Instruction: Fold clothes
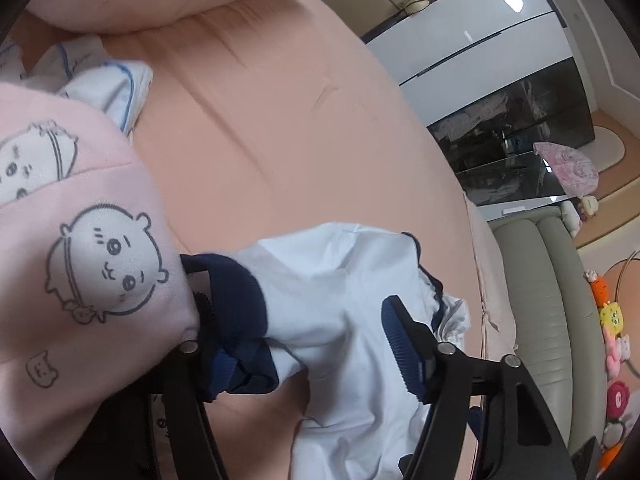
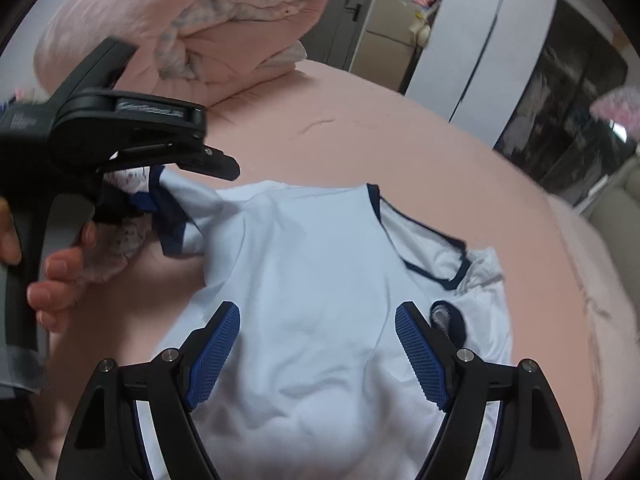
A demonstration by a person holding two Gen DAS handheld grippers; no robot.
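Folding has barely begun: the white shirt lies rumpled on the pink bed, left gripper spread around its navy-cuffed sleeve, right gripper spread above it

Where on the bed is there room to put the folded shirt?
Bare pink sheet lies between the white shirt and the rolled pink quilt. It's crowded by the left claw, where pink cartoon-print clothes and a blue-trimmed white garment pile up.
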